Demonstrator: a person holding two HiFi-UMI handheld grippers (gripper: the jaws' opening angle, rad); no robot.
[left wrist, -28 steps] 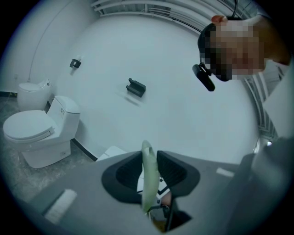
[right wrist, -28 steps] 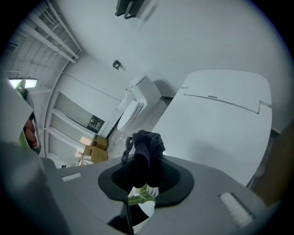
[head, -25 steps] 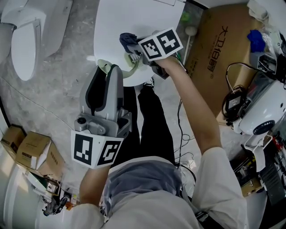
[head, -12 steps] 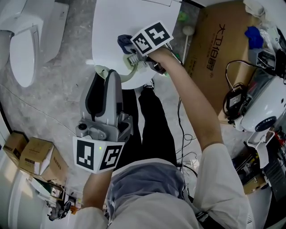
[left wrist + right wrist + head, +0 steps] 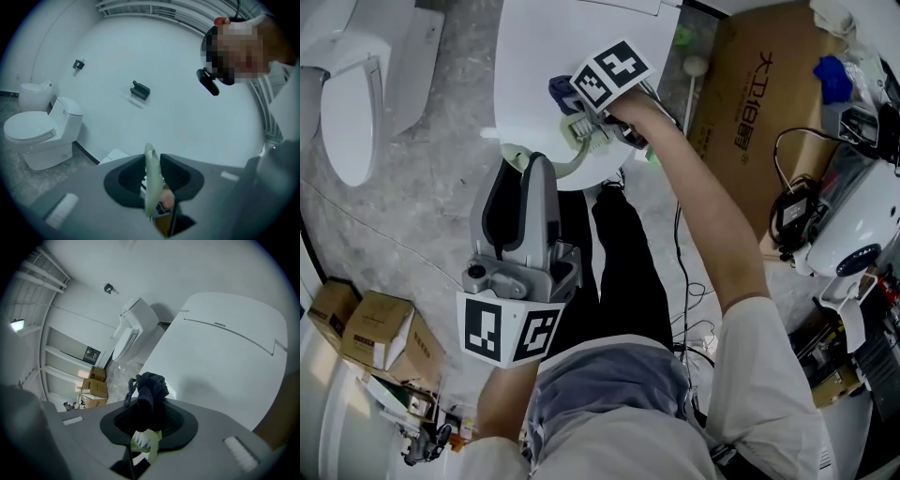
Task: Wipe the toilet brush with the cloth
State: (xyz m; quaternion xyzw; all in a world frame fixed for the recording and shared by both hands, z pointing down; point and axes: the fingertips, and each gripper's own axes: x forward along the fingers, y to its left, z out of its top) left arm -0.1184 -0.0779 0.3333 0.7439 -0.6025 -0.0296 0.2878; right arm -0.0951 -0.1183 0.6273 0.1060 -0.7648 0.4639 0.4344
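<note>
Right gripper (image 5: 146,422): jaws pinched on dark blue cloth (image 5: 148,389), cloth against the white bristles of the toilet brush (image 5: 143,442) | left gripper (image 5: 151,182): jaws clamped on the brush's pale green handle (image 5: 150,161) | brush held over the near edge of the white panel (image 5: 534,47), between both grippers.

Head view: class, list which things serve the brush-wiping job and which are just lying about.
In use: toilet brush, held by the left gripper; cloth, held by the right gripper.
Lying about: toilet, small cardboard boxes, large cardboard box.
</note>
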